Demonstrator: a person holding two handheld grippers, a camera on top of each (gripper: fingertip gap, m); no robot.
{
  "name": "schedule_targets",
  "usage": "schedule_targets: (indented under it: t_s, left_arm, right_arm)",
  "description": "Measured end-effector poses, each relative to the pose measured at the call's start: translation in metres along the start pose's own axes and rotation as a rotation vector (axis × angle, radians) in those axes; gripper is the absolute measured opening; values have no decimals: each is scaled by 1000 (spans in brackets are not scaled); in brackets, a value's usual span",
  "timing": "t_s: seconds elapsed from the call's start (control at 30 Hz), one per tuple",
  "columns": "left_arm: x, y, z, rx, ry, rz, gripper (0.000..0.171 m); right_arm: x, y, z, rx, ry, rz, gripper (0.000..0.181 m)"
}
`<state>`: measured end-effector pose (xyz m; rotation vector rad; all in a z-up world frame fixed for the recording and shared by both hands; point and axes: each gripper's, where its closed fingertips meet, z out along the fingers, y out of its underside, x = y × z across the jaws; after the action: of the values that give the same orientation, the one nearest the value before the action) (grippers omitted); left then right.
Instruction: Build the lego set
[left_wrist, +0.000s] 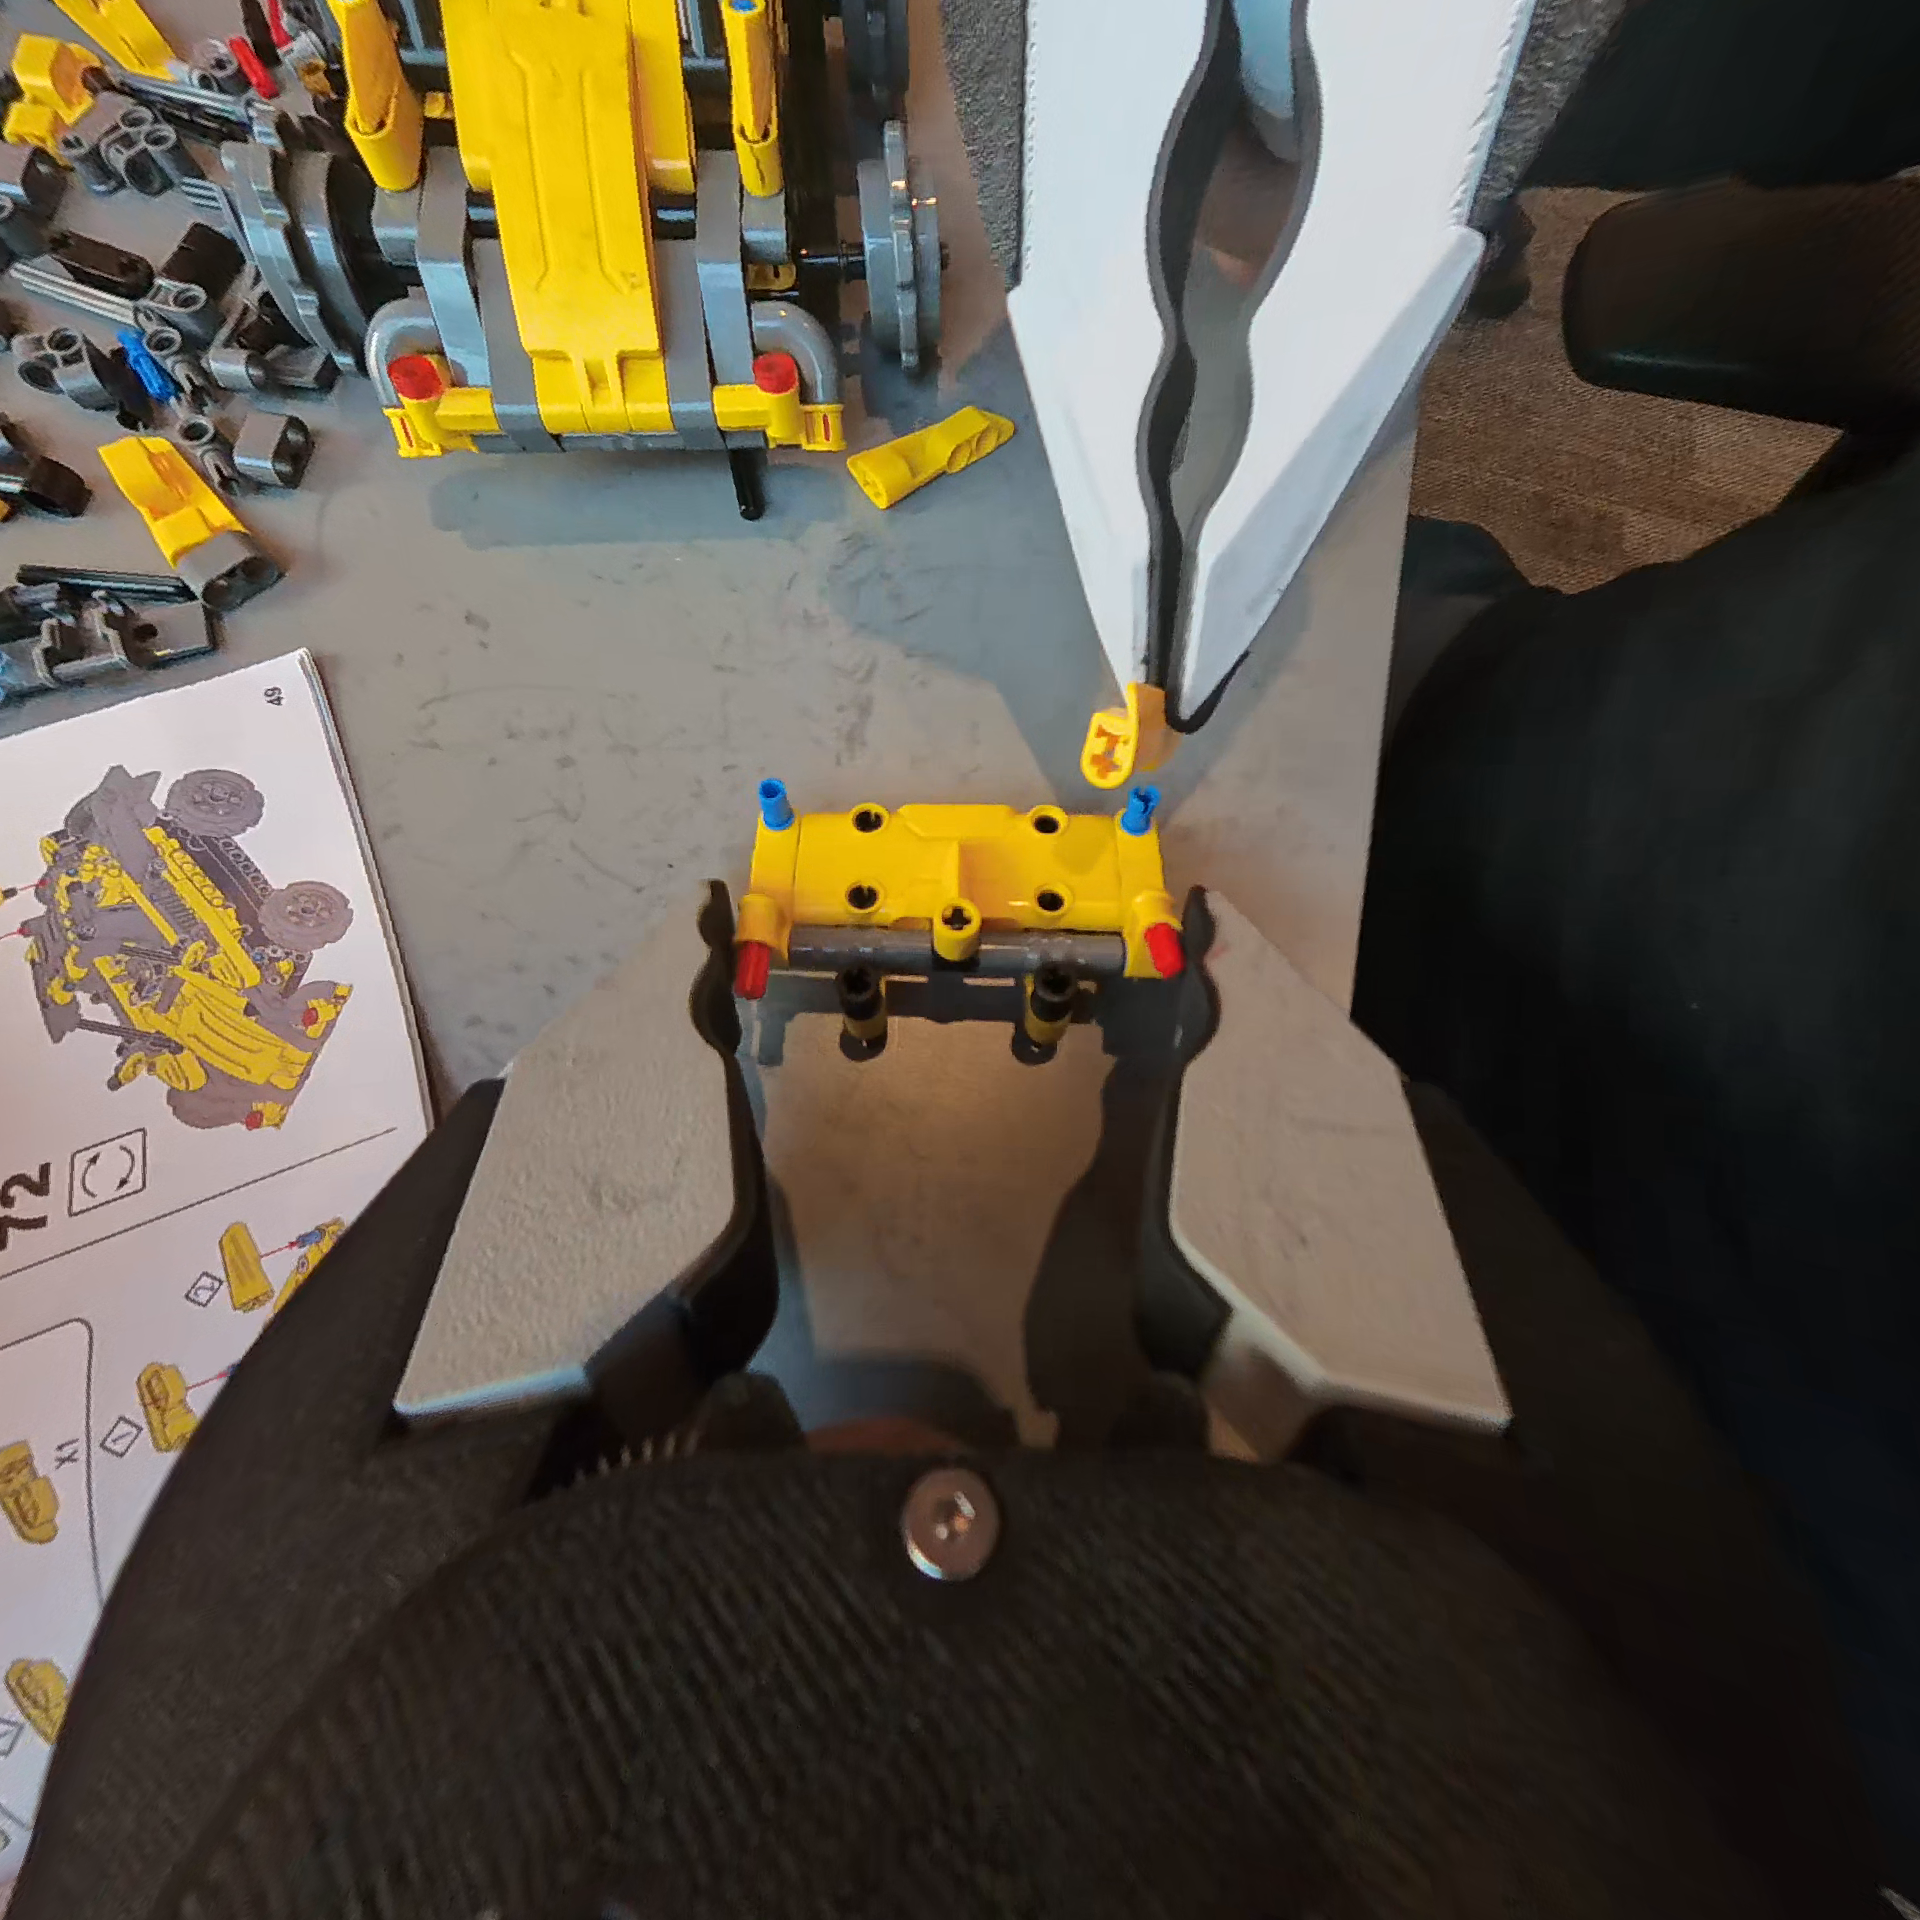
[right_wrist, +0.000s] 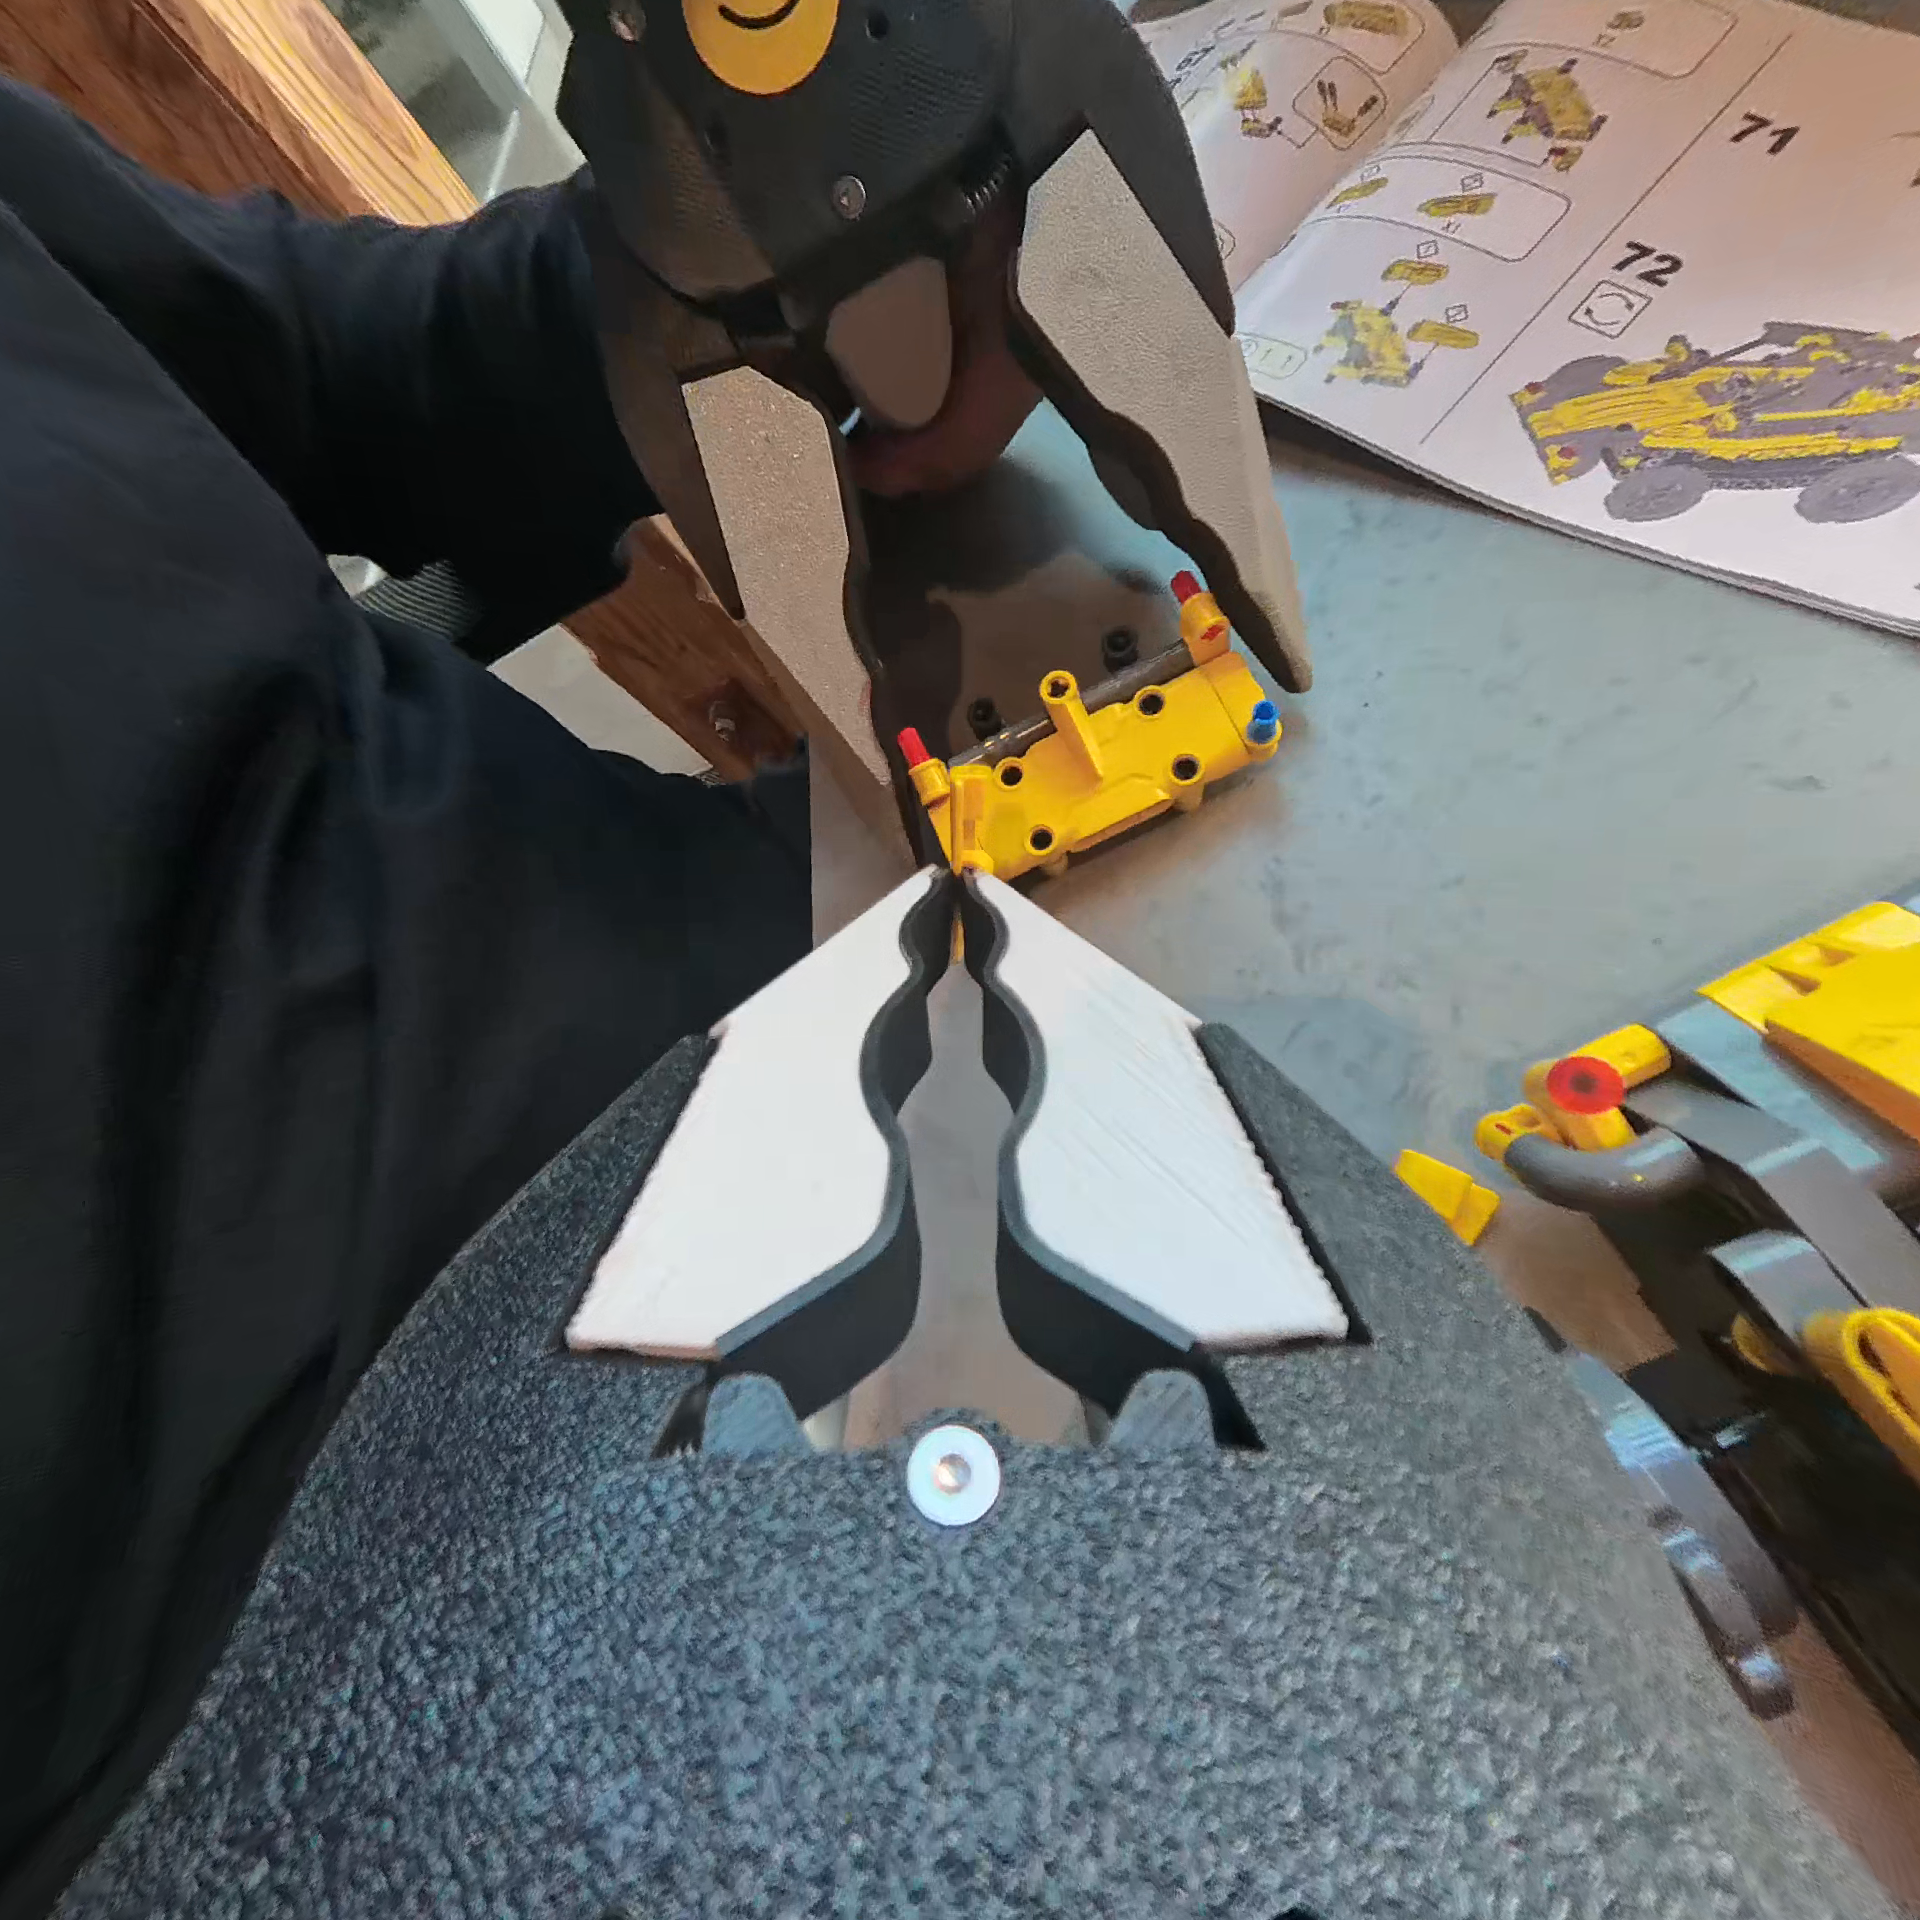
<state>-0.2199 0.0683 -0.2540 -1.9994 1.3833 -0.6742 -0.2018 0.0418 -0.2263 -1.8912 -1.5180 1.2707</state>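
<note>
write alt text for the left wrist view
The left hand-held gripper clamps a small yellow brick assembly on a grey table, while the right hand-held gripper holds a small yellow piece just above its right blue pin. An open instruction booklet lies left.

From my remote seat I see a grey bench (left_wrist: 582, 665), its surface matt and scuffed with faint swirls and scratches. Warm light falls across it from the far side — shadows lie soft and short toward me. Past the bench's right edge lies a brownish woven floor covering (left_wrist: 1579, 457), and a dark rounded piece of furniture (left_wrist: 1745, 301) stands on it; what it is I cannot tell. In the right wrist view a wooden panel (right_wrist: 301, 135) of reddish-brown grain rises at the upper left, with a pale surface (right_wrist: 457, 73) just behind it — blurred.
</note>
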Motion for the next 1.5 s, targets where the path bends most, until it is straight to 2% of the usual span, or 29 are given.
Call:
schedule_targets:
  t_s: [0.3, 0.7, 0.87, 1.03, 1.23, 1.37, 1.5]
  left_arm:
    - [-1, 2, 2, 2, 1, 32, 82]
    - [1, 1, 2, 6, 25, 21, 82]
    - [1, 2, 2, 7, 17, 32, 82]
    - [1, 2, 2, 8, 11, 41, 82]
    - [1, 1, 2, 11, -13, 66, 82]
    - [1, 1, 2, 12, -28, 79, 82]
    - [1, 1, 2, 12, -37, 84, 82]
  right_arm:
    - [2, -1, 1, 15, -36, 42, 1]
    - [0, 1, 4, -37, -7, -52, 1]
    - [-3, 1, 5, -134, 65, -213, 1]
    - [-3, 2, 6, -201, 71, -281, 1]
    - [-3, 2, 8, -313, 204, -524, 1]
    - [-4, 3, 9, -341, 291, -682, 1]
    - [-4, 3, 9, -334, 326, -740, 1]
